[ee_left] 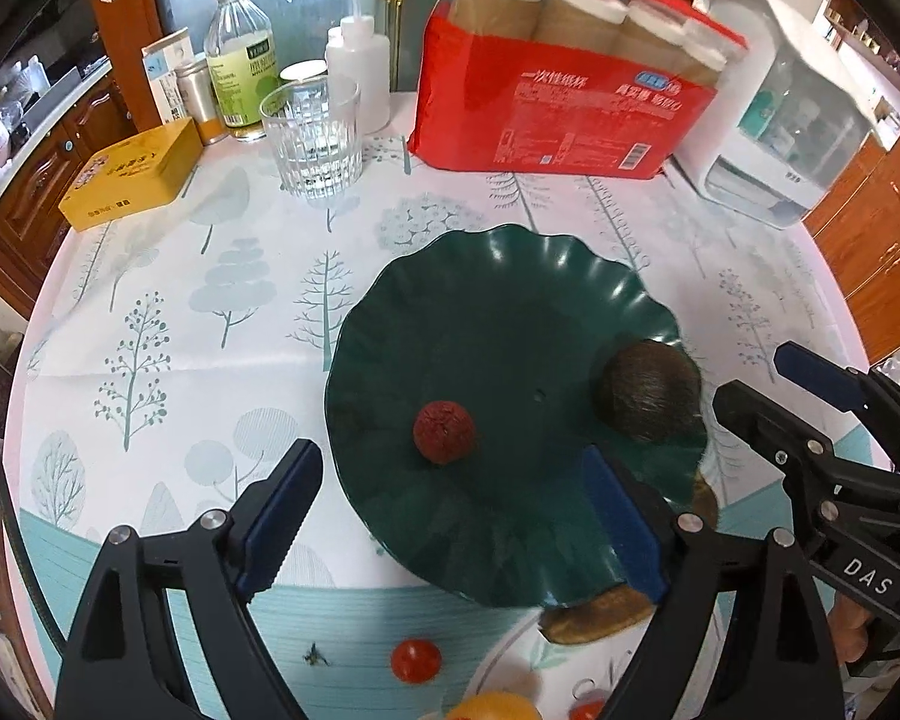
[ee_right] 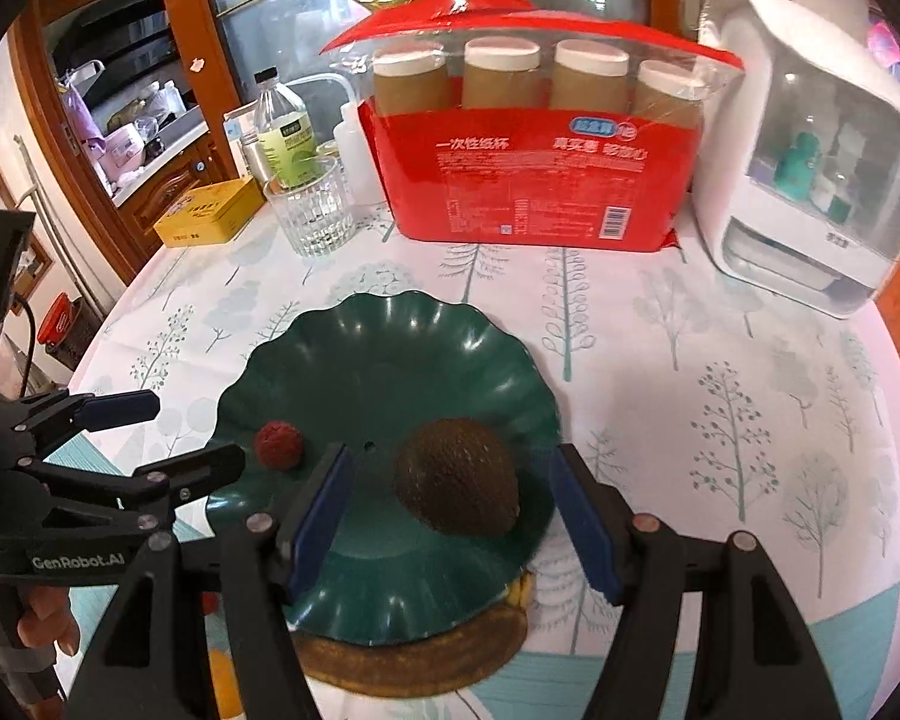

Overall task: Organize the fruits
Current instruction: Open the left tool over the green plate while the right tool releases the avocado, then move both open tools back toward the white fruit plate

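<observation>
A dark green scalloped plate rests on a brown round mat. On the plate lie a small bumpy red fruit and a dark brown avocado. My left gripper hovers open over the plate's near side, the red fruit just beyond its blue pads, untouched. My right gripper is open, its pads standing apart on either side of the avocado with gaps showing. A cherry tomato and an orange fruit lie on the cloth close below.
At the back stand a red pack of paper cups, a ribbed glass, a yellow tin, bottles and a white appliance. A hand holds the left gripper. The tree-print cloth lies bare on the right.
</observation>
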Demonstrator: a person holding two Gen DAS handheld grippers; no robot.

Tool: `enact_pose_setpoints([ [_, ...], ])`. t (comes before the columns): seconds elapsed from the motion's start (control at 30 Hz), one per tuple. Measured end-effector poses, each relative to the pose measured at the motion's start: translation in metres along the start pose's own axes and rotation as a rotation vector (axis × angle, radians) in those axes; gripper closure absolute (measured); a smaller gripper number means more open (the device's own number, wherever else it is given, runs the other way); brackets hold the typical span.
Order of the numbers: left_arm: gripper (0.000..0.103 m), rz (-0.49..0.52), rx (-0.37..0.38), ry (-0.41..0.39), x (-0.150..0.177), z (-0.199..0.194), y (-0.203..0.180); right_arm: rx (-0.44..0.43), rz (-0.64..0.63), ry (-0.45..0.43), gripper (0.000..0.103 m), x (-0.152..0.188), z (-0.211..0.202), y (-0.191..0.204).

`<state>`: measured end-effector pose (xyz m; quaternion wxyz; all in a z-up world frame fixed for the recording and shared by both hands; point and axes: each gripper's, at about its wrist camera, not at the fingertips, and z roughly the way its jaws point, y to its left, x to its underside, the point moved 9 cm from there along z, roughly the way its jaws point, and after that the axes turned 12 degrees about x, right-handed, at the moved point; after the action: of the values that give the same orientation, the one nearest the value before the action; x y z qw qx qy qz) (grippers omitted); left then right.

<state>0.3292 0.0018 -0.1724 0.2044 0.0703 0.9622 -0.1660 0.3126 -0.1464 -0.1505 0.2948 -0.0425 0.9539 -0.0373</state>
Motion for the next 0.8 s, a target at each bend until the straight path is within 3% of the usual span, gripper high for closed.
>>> enact_pose_setpoints([
  [0.3,0.016,0.015,-0.015,-0.06,0.024,-0.048,-0.023,-0.011,0.007,-0.006,0.035,0.017,-0.049,-0.01],
  [0.5,0.011,0.03,-0.065,-0.125,0.038,-0.082,-0.037,-0.003,0.02,-0.042,0.024,0.031,-0.088,-0.018],
  [0.8,0.009,0.005,-0.051,-0.137,0.073,-0.115,-0.046,0.015,0.081,-0.077,0.022,0.049,-0.131,-0.034],
])
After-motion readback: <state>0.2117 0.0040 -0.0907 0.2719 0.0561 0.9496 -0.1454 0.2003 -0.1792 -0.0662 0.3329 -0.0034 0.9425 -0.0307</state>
